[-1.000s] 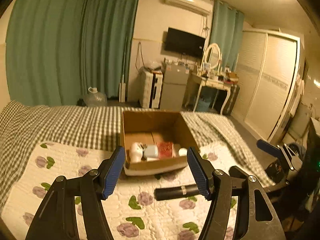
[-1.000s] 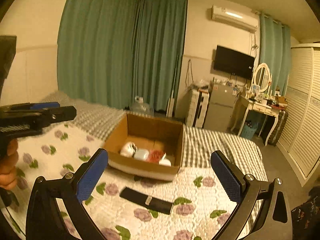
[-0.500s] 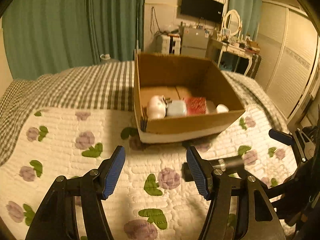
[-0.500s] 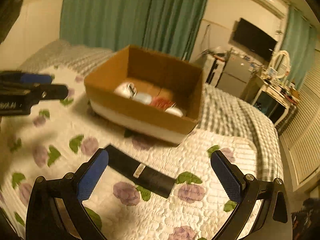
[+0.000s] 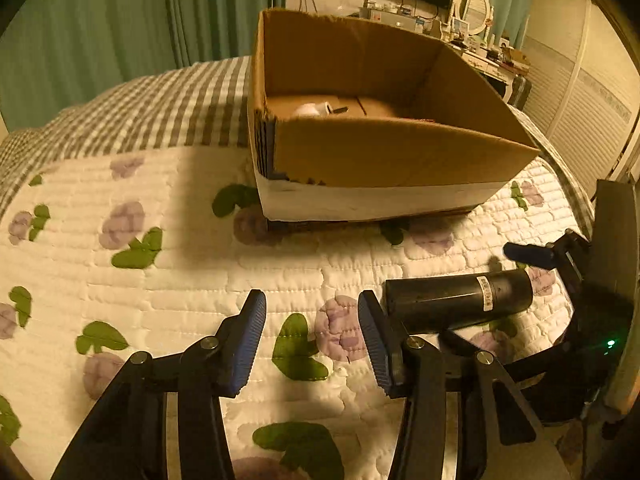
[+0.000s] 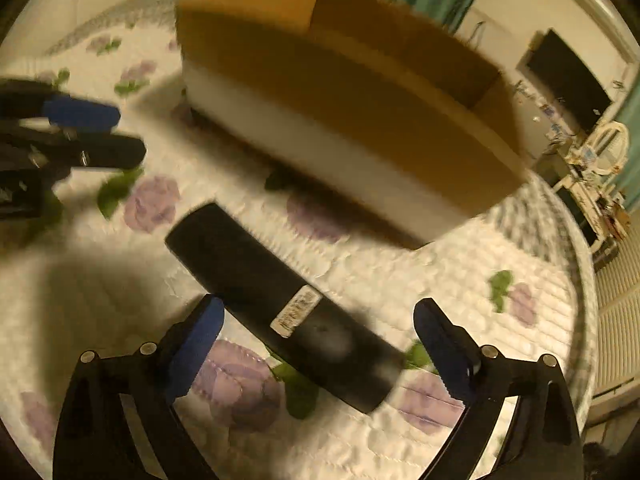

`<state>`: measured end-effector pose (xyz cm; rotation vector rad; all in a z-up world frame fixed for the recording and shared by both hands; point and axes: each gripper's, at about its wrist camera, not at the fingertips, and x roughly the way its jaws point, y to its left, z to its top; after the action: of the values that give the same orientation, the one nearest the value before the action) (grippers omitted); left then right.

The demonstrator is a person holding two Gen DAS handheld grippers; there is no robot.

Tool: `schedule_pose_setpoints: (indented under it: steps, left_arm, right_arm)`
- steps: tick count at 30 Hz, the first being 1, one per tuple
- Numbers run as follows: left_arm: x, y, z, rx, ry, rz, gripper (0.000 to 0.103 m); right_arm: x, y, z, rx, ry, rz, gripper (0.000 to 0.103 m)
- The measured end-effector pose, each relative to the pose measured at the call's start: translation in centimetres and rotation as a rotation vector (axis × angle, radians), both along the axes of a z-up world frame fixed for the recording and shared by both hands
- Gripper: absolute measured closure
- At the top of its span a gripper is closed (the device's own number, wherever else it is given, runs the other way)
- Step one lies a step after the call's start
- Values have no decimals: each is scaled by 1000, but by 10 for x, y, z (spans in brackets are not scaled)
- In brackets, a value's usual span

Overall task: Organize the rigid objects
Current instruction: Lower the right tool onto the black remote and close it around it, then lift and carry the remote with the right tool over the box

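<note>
A black cylinder with a white label [image 6: 280, 304] lies on the flowered quilt in front of an open cardboard box [image 5: 384, 152]. My right gripper [image 6: 318, 348] is open, low over the quilt, with the cylinder's near end between its fingers, not touching. In the left wrist view the cylinder [image 5: 456, 298] lies just right of my left gripper [image 5: 312, 340], which is open and empty above the quilt. A white object [image 5: 310, 110] shows inside the box; its other contents are hidden by the front wall.
The quilt [image 5: 120, 280] covers the bed, with a checked blanket [image 5: 160, 112] behind. Green curtains, a TV and a dressing table [image 5: 476, 0] stand beyond the bed. A wardrobe [image 5: 580, 92] is at the right. The bed edge runs along the right.
Both grippers have moved down and forward toward the quilt and the box. The right gripper now straddles the black cylinder's near end. The right view is motion blurred.
</note>
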<state>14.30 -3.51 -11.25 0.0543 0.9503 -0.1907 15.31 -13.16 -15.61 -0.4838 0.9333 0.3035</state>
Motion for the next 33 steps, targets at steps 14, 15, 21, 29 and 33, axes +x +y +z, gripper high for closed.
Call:
schedule_pose_setpoints:
  steps: [14,15,21,29,33]
  left_arm:
    - [6,3,-15,-9,52,-11,69]
    - [4,4,-12,-12,48,-12,69]
    - [-9,-1,4,-29,26,-35,75]
    - [-35,-6,34,-40,-18,-41,76]
    - [-49,-4,52,-49,-49,-37,76]
  right_arm:
    - [8,4,3,78,14,-19,58]
    - [7,4,6,74,10,-29,66]
    - [-4,-3,22,122,27,-120,77]
    - [-25,-23,55,296,59,-227,84]
    - [-51,-11,65,335,23,-248,84]
